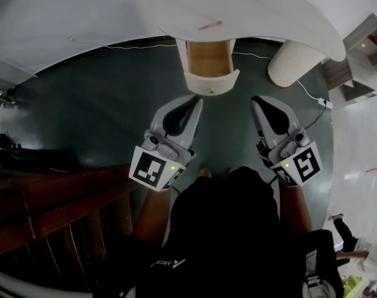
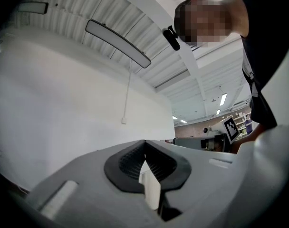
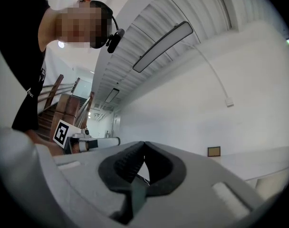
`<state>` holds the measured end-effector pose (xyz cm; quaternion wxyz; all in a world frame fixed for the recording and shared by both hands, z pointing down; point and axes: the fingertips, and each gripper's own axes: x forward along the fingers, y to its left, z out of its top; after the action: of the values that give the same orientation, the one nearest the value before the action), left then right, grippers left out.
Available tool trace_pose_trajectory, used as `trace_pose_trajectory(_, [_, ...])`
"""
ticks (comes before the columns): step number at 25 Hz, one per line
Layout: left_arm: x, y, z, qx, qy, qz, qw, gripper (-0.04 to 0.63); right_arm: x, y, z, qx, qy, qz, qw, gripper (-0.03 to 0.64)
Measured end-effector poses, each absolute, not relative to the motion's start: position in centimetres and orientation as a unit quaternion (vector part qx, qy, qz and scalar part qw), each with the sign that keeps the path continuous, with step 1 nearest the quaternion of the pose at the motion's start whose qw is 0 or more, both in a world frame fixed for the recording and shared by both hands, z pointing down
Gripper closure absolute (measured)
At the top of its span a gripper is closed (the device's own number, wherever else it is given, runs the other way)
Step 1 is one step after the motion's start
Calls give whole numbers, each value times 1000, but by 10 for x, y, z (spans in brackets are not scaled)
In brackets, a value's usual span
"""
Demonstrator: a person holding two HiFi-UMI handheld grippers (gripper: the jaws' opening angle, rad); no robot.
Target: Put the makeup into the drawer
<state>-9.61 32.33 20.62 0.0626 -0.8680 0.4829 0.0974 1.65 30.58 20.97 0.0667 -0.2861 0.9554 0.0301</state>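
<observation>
Looking down on dark green floor (image 1: 95,98), with white curved table (image 1: 269,17) at top and open wood-lined drawer (image 1: 208,59) under its edge. Noted left gripper (image 1: 195,100) and right gripper (image 1: 257,100) short of drawer front, jaws pressed together, empty. Spotted thin pink makeup stick (image 1: 210,25) on tabletop, outside drawer.

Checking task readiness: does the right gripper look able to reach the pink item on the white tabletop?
Probably yes: nothing stands between the right gripper and the pink item, though its shut jaws would need to open first.
</observation>
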Motion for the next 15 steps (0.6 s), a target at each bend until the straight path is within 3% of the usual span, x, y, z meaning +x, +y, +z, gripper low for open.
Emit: trace_pose_trajectory(15, [-127, 242, 223, -873, 478, 82, 56, 584, -6, 229, 226, -298, 952, 51, 39, 614])
